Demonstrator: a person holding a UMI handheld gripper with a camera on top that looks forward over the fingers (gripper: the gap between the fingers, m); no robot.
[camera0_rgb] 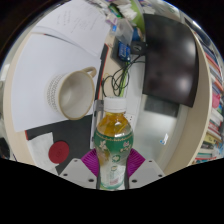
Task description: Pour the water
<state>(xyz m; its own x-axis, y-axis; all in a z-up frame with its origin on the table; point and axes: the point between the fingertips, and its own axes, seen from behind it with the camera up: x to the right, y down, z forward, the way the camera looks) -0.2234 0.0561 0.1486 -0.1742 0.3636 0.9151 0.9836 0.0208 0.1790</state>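
Observation:
A clear plastic bottle [113, 140] with a white cap, yellow-amber liquid and a green label stands upright between my two fingers. The magenta pads [92, 162] press on its lower part from both sides, so my gripper [113, 170] is shut on the bottle. A cream mug [74, 93] with its handle to the right stands on the white table beyond the bottle, to the left. A red bottle cap [60, 151] lies on the table left of my fingers.
A dark notebook or mat [40, 132] lies at the left by the red cap. Black cables [118, 78] run across the table behind the bottle. A dark monitor or panel [170, 60] stands at the back right, and shelves with books [212, 110] line the right.

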